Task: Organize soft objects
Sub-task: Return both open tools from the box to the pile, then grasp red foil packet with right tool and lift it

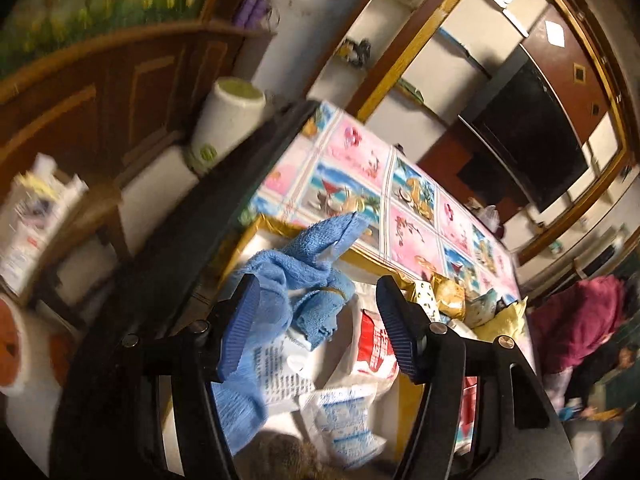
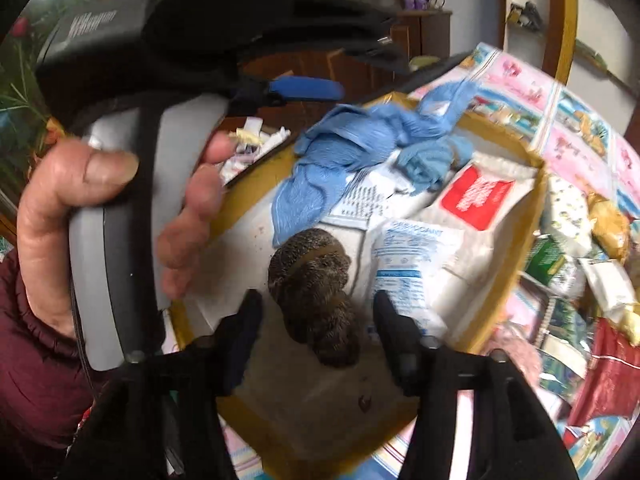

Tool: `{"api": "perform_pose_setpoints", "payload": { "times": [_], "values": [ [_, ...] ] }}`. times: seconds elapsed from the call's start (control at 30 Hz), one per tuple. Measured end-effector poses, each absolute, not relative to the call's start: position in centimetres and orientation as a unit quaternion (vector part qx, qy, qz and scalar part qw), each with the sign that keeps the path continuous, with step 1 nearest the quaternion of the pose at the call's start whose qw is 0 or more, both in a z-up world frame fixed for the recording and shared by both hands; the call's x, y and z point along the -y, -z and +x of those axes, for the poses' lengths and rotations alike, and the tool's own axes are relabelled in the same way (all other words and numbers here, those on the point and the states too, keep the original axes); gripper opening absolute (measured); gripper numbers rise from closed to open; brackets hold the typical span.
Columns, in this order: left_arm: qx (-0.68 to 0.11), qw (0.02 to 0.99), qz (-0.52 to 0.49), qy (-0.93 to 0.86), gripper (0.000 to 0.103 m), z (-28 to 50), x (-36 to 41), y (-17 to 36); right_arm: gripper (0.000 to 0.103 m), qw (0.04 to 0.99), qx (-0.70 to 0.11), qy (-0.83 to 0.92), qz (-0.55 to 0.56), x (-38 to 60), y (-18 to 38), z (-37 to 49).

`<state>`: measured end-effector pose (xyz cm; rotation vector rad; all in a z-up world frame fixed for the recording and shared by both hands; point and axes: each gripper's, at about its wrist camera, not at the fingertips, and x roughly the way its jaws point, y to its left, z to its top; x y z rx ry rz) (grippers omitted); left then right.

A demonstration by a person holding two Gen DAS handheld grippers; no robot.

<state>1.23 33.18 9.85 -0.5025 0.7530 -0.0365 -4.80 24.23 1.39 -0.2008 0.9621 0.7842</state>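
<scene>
A crumpled blue cloth (image 1: pixel 296 272) lies in a gold-edged cardboard box (image 1: pixel 276 226), over white packets (image 1: pixel 360 352). My left gripper (image 1: pixel 316 332) is open just above it, the cloth beside its left pad. In the right wrist view the blue cloth (image 2: pixel 360 140) lies at the box's far end and a rolled brown furry cloth (image 2: pixel 316 280) lies in the middle. My right gripper (image 2: pixel 316 320) is open, its fingers either side of the brown roll's near end. The left gripper's blue pad (image 2: pixel 304 88) and the hand holding it show at upper left.
The box (image 2: pixel 536 184) sits on a table with a pink and blue patterned cover (image 1: pixel 400 196). More packets and pouches (image 2: pixel 576 240) lie to the right of the box. A white tub (image 1: pixel 228 120) and a wooden cabinet (image 1: pixel 100 92) stand at the left.
</scene>
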Motion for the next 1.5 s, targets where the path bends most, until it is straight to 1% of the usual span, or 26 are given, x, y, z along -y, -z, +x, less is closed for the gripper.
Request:
{"api": "perform_pose_setpoints", "payload": {
  "times": [0.07, 0.13, 0.2, 0.23, 0.27, 0.37, 0.5, 0.67, 0.77, 0.87, 1.0, 1.07, 1.13, 1.23, 1.27, 1.3, 1.37, 1.43, 1.47, 1.5],
  "values": [
    [-0.345, 0.915, -0.209, 0.009, 0.061, -0.7, -32.0, -11.2, 0.061, 0.82, -0.432, -0.366, -0.082, -22.3, -2.3, -5.4],
    [-0.318, 0.934, -0.164, 0.009, 0.062, -3.0, -30.1, -12.7, 0.065, 0.833, -0.42, -0.353, -0.068, -19.6, -2.8, -5.9],
    [-0.293, 0.948, -0.126, 0.011, 0.072, -5.2, -28.1, -13.9, 0.067, 0.846, -0.416, -0.327, -0.054, -16.4, -2.7, -6.0],
    [-0.279, 0.953, -0.114, 0.017, 0.084, -6.3, -26.9, -14.3, 0.067, 0.853, -0.417, -0.311, -0.049, -14.7, -2.6, -5.9],
    [-0.268, 0.957, -0.109, 0.026, 0.089, -7.0, -26.0, -14.6, 0.067, 0.858, -0.42, -0.294, -0.041, -12.6, -2.4, -5.5],
    [-0.249, 0.96, -0.102, 0.075, 0.089, -8.6, -22.5, -14.8, 0.067, 0.871, -0.433, -0.231, -0.013, -5.8, -1.6, -4.8],
    [-0.306, 0.943, -0.068, 0.115, 0.089, -7.7, -16.9, -13.6, 0.067, 0.888, -0.436, -0.141, 0.041, 2.3, -1.1, -3.8],
    [-0.342, 0.927, -0.09, 0.121, 0.089, -7.4, -13.6, -11.7, 0.067, 0.889, -0.432, -0.107, 0.103, 7.4, -0.9, -1.7],
    [-0.369, 0.921, -0.078, 0.1, 0.089, -6.8, -12.1, -11.1, 0.067, 0.897, -0.418, -0.096, 0.104, 7.5, -1.2, 0.5],
    [-0.397, 0.914, -0.047, 0.073, 0.089, -5.8, -11.5, -10.2, 0.067, 0.907, -0.407, -0.084, 0.07, 6.1, -1.7, 2.4],
    [-0.416, 0.907, -0.042, 0.045, 0.089, -5.0, -11.7, -8.8, 0.067, 0.9, -0.436, -0.024, 0.0, 3.8, 0.7, 5.1],
    [-0.422, 0.904, -0.051, 0.043, 0.089, -4.7, -12.2, -8.4, 0.067, 0.892, -0.451, -0.017, -0.025, 3.4, 1.8, 5.0],
    [-0.425, 0.904, -0.044, 0.037, 0.089, -4.2, -12.2, -8.0, 0.067, 0.888, -0.456, -0.008, -0.051, 3.4, 1.8, 4.0],
    [-0.431, 0.902, 0.002, 0.028, 0.089, -3.3, -11.3, -6.9, 0.067, 0.873, -0.474, -0.012, -0.113, 2.8, 2.4, 2.2],
    [-0.432, 0.901, 0.018, 0.022, 0.089, -3.0, -11.0, -6.4, 0.07, 0.873, -0.47, -0.016, -0.129, 2.8, 2.4, 1.5],
    [-0.437, 0.899, 0.04, 0.016, 0.089, -2.7, -10.6, -5.8, 0.075, 0.87, -0.471, -0.016, -0.144, 2.9, 2.5, 0.9],
    [-0.449, 0.891, 0.071, 0.009, 0.089, -2.0, -9.9, -4.5, 0.076, 0.872, -0.471, -0.026, -0.129, 3.8, 2.5, 0.3],
    [-0.459, 0.882, 0.109, -0.004, 0.089, -1.5, -9.2, -3.1, 0.076, 0.882, -0.464, -0.071, -0.052, 5.8, 2.7, 0.1],
    [-0.465, 0.877, 0.121, -0.003, 0.088, -1.4, -9.0, -2.6, 0.076, 0.876, -0.473, -0.094, -0.014, 6.6, 2.8, 0.2],
    [-0.464, 0.876, 0.132, -0.002, 0.085, -1.6, -8.9, -2.4, 0.076, 0.872, -0.476, -0.11, 0.015, 7.3, 2.7, 0.2]
  ]
}}
